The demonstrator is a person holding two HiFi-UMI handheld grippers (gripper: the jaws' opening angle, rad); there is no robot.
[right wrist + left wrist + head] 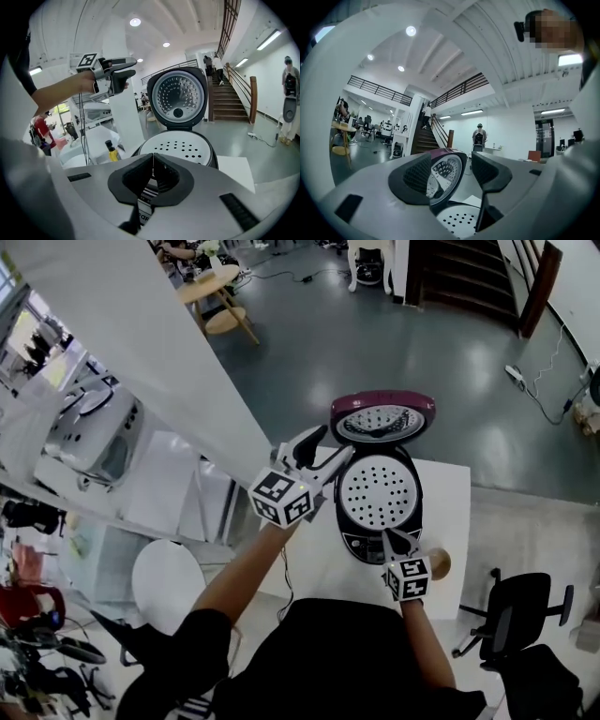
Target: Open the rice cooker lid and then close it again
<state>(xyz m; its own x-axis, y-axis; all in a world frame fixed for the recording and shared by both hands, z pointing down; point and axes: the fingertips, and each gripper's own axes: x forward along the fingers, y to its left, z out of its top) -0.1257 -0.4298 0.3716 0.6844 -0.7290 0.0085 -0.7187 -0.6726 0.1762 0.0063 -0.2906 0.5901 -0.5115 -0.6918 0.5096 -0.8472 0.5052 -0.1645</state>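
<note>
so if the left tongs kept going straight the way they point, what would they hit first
Most likely the raised lid. It sits straight ahead between the open left tongs, with its inner side showing. How far off it is can't be judged from these views.

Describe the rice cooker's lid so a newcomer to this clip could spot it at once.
On the white table stands a dark rice cooker, and the lid stands open at its far edge. It is the maroon-rimmed round piece with a silvery, holed inner face, unlike the flat white perforated tray lying in the cooker's mouth.
</note>
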